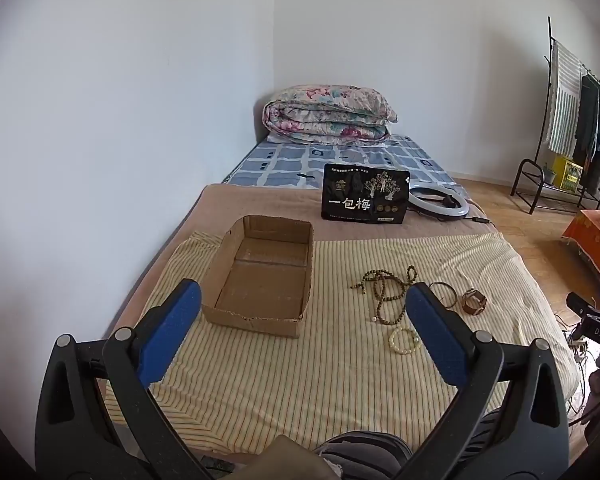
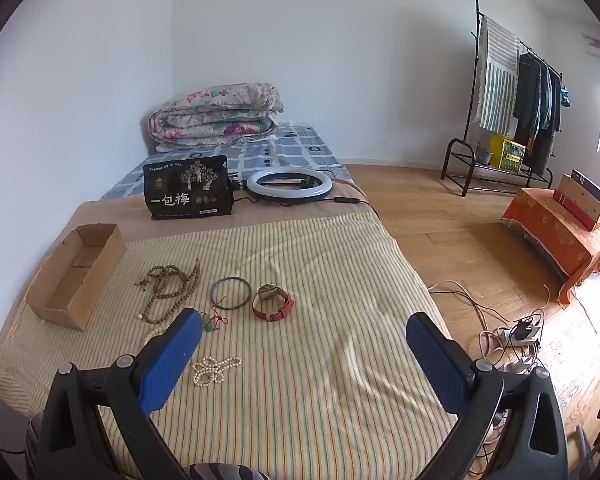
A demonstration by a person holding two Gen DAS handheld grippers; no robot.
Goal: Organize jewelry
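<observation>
Start step: both tools, left tool (image 1: 302,316) and right tool (image 2: 304,340), spread wide, empty. Next: grasp pearl strand (image 2: 212,370), carry to cardboard box (image 2: 74,276).

From the left side, the right blue finger (image 1: 436,332) of the left tongs (image 1: 302,320) covers part of the pale bead bracelet (image 1: 402,340) and the thin bangle (image 1: 444,294). On the right side, a blue finger (image 2: 172,356) hides most of the green pendant (image 2: 209,325) near the bed's (image 2: 320,360) front edge. The small print on the black bag (image 2: 188,196) is too small to read. The clothes rack (image 1: 580,120) blurs toward the edge.
</observation>
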